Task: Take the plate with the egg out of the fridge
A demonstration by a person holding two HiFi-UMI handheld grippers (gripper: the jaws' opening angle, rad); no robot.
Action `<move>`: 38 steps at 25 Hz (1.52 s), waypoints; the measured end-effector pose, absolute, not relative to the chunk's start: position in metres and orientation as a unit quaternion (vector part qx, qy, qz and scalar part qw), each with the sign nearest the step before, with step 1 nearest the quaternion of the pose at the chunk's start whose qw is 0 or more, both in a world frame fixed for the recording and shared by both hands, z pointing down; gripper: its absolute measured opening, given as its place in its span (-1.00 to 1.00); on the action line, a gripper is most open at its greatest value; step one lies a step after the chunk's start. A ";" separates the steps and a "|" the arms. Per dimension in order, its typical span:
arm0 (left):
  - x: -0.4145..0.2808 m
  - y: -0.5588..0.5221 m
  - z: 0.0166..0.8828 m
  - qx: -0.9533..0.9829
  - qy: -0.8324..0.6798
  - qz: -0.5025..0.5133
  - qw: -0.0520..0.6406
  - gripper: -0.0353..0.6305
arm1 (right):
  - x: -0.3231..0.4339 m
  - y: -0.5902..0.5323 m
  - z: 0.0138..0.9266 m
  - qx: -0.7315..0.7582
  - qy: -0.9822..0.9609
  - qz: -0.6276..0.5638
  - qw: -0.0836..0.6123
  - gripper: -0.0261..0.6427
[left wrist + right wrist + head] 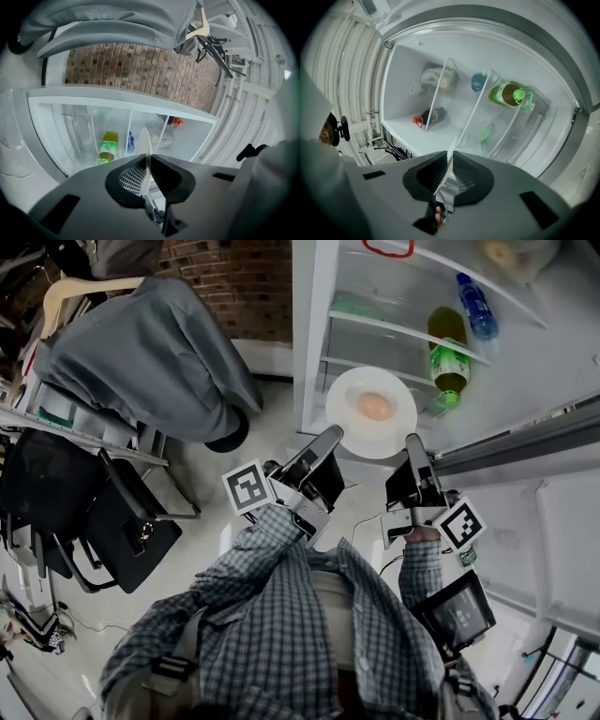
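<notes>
A white plate (349,427) with a brown egg (375,407) on it hangs just outside the open fridge (314,334), in front of its lower shelves. My left gripper (333,435) is shut on the plate's near left rim. My right gripper (412,441) is shut on its near right rim. In the left gripper view the plate (145,150) shows edge-on, pinched between the jaws of the left gripper (146,161). The right gripper view shows the plate's rim (449,171) the same way in the right gripper (451,157). The egg is hidden in both gripper views.
Inside the fridge lie a green bottle (448,357), a blue bottle (476,306) and glass shelves (394,329). The fridge door (525,442) stands open at right. A grey jacket (150,352) on a rack and a black chair (112,521) stand at left, by a brick wall (234,282).
</notes>
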State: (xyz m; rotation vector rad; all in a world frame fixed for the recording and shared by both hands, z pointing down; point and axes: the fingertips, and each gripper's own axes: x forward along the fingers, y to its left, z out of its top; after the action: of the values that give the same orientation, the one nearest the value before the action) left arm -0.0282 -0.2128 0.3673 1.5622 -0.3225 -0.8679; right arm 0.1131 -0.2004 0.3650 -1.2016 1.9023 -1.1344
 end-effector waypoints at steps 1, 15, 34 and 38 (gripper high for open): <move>-0.027 -0.210 0.367 0.678 -0.140 -0.379 0.614 -0.79 | 0.114 -0.197 0.365 -0.453 0.719 -0.429 0.307 -0.81; 0.004 -0.120 0.369 0.672 -0.163 -0.391 0.607 -0.79 | 0.146 -0.115 0.370 -0.431 0.726 -0.443 0.302 -0.81; -0.008 0.011 0.378 0.656 -0.209 -0.419 0.593 -0.79 | 0.133 -0.001 0.380 -0.387 0.743 -0.467 0.284 -0.81; -0.016 0.016 0.375 0.659 -0.217 -0.413 0.590 -0.79 | 0.125 0.005 0.379 -0.380 0.741 -0.474 0.287 -0.81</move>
State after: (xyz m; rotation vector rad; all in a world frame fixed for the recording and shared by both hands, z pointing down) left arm -0.0155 0.0165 0.3751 1.5330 -0.5051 -0.9611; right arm 0.1246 0.0047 0.3791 -1.0156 1.9786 -1.2653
